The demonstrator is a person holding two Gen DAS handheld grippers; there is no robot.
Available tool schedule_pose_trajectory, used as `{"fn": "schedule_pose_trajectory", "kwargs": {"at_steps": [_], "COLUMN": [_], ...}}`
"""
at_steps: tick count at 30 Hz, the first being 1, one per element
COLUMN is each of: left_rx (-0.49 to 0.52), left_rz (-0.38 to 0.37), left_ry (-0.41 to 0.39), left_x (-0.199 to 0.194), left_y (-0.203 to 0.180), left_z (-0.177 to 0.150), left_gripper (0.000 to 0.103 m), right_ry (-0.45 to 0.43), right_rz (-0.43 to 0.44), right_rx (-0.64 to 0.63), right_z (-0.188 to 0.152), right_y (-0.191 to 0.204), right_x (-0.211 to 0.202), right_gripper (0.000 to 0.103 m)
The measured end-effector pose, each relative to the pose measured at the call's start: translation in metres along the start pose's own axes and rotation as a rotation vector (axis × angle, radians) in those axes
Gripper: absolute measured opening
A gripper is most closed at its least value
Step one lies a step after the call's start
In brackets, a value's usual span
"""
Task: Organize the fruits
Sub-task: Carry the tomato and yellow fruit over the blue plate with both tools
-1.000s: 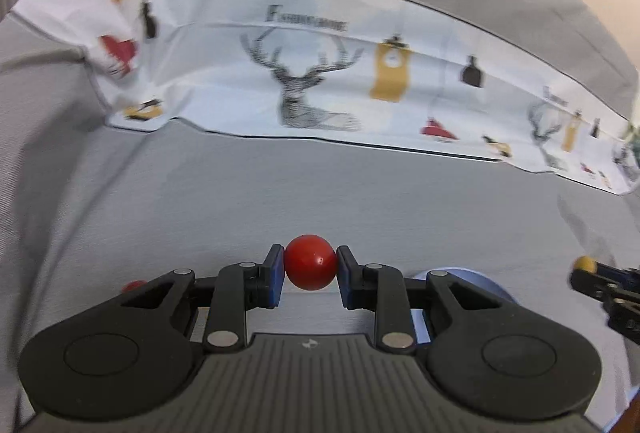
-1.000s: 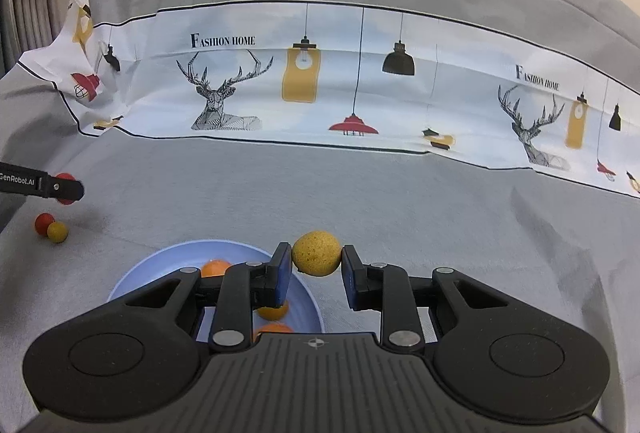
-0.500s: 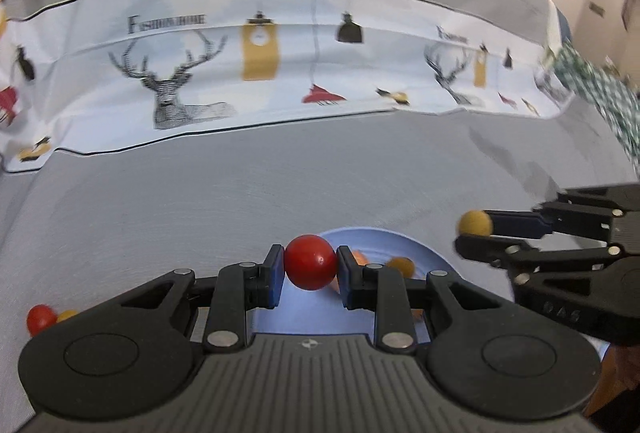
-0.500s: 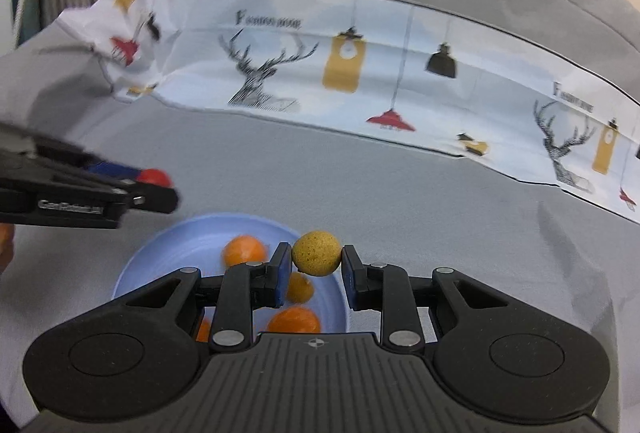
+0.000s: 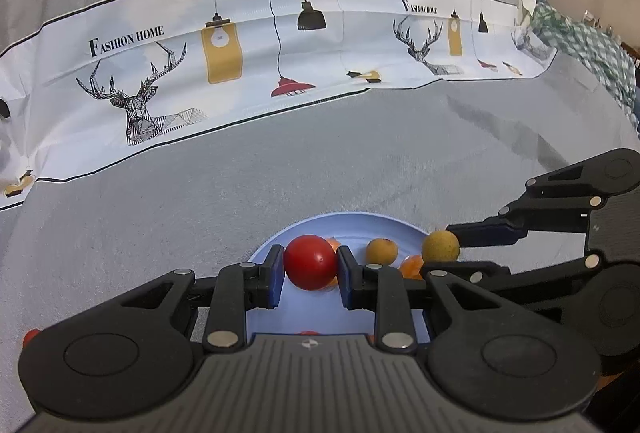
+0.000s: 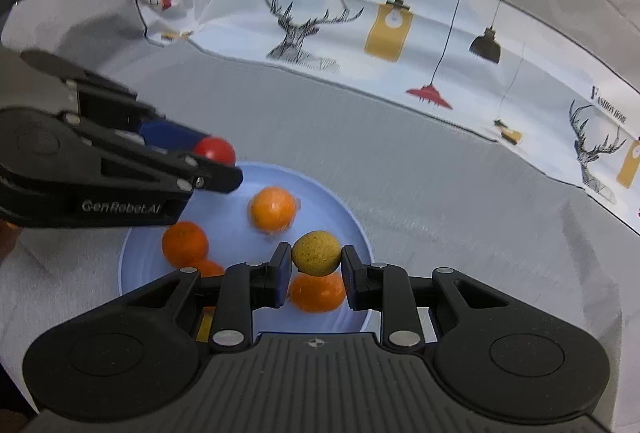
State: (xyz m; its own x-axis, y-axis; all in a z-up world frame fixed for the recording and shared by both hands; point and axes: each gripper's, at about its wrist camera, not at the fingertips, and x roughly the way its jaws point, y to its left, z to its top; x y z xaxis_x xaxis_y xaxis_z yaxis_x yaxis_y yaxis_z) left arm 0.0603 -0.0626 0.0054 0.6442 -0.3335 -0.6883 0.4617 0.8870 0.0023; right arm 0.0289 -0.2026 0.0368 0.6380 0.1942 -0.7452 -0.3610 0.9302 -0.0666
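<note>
Left tool [image 5: 310, 275] is clenching a red round fruit [image 5: 310, 261] between its blue pads, holding it over the near rim of a pale blue plate [image 5: 360, 221] that is sitting on a grey cloth [image 5: 200, 217]. A yellowish fruit [image 5: 382, 251] and orange fruits [image 5: 412, 265] are lying in the plate. At the right edge the right tool [image 5: 444, 251] is reaching in, gripping a speckled yellow fruit [image 5: 440, 247] above the plate's right side. Behind, a white printed cloth [image 5: 240, 73] with deer and lamps is lying across the grey cloth.

From the right wrist view, the right tool [image 6: 317, 267] is grasping the speckled yellow fruit [image 6: 317, 253] above the plate [image 6: 352, 225], with an orange fruit directly beneath it. Three more orange fruits [image 6: 273, 209] are resting in the plate. The left tool [image 6: 224, 165] is coming in from the left, holding the red round fruit [image 6: 215, 151] over the plate's far left rim.
</note>
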Motion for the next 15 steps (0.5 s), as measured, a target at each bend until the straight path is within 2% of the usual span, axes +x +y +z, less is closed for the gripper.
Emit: {"fn": "schedule_pose_trajectory", "kwargs": {"at_steps": [15], "left_rx": [0.02], "left_rz": [-0.004], "left_ry": [0.013], "left_x": [0.002], "left_y": [-0.0032], "left_z": [-0.0005], "left_gripper": [0.03], "right_ry": [0.028], "right_rz": [0.021], "right_rx": [-0.023], "right_z": [-0.0003], "right_y": [0.004], "right_x": [0.0048], "right_gripper": [0.028]}}
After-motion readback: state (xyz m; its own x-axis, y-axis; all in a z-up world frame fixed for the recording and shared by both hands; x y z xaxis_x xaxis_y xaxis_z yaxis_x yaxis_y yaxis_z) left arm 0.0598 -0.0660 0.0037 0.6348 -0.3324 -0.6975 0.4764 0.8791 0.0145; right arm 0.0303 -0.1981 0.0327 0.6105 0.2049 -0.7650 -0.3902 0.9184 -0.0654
